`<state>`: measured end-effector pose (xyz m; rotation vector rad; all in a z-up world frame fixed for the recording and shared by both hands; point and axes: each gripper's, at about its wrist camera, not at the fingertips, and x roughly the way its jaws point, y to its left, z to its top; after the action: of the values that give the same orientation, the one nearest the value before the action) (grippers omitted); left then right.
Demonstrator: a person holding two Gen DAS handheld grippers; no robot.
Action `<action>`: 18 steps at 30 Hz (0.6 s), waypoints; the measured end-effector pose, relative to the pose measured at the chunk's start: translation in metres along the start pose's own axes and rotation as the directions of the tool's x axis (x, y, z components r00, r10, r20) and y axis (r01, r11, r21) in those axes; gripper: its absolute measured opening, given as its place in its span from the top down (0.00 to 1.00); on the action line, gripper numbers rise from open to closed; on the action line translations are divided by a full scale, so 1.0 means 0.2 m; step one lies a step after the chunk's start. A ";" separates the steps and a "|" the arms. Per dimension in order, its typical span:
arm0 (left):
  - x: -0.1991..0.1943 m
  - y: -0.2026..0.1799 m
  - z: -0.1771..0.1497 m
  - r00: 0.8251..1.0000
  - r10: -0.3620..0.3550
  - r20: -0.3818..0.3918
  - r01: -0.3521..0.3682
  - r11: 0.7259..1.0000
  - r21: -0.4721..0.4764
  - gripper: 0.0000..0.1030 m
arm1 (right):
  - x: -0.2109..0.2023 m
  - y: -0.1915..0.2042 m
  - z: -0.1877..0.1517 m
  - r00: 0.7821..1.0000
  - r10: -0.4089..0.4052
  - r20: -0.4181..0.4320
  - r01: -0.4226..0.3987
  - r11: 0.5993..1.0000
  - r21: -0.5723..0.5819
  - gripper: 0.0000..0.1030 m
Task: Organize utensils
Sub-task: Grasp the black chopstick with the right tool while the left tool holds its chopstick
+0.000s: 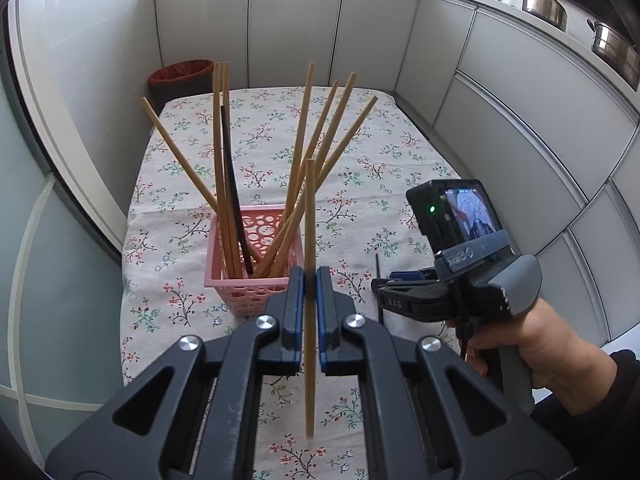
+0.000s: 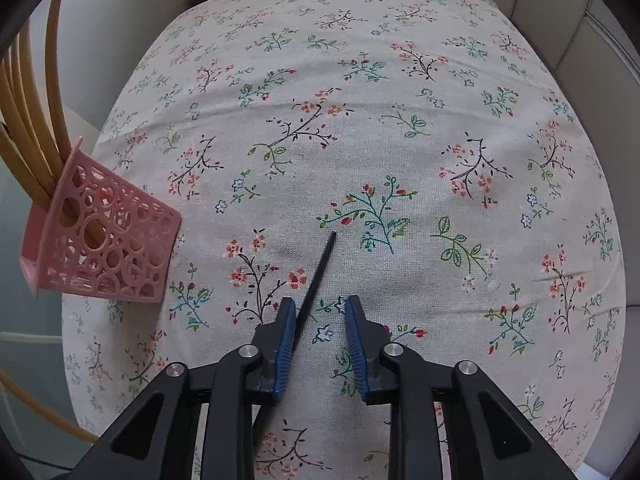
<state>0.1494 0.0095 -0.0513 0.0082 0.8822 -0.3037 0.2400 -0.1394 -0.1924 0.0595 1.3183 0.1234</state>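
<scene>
My left gripper (image 1: 310, 280) is shut on a wooden chopstick (image 1: 309, 240), held upright just in front of and to the right of the pink perforated basket (image 1: 224, 280). The basket holds several wooden chopsticks (image 1: 304, 132) and one black chopstick (image 1: 232, 184). In the right wrist view the basket (image 2: 108, 236) is at the left. My right gripper (image 2: 320, 308) is open over the tablecloth, with a black chopstick (image 2: 320, 268) lying between its fingers, close against the left finger. The right gripper (image 1: 384, 286) also shows in the left wrist view, right of the basket.
The table carries a floral tablecloth (image 1: 360, 160). A red-lined bin (image 1: 182, 76) stands behind the table. White cabinets (image 1: 500, 120) run along the right, with metal pots (image 1: 544, 2) on the counter. A glass door (image 1: 48, 240) is at the left.
</scene>
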 end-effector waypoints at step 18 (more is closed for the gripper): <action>-0.22 0.01 0.03 0.986 0.024 0.166 -0.023 1.000 -0.007 0.94 | -0.37 -0.05 -0.08 0.980 0.123 0.156 -0.117 0.992 -0.045 0.96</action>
<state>0.1274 0.0223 -0.0143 -0.0106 0.7172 -0.2760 0.2070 -0.1585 -0.1269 0.1166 1.1528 0.2406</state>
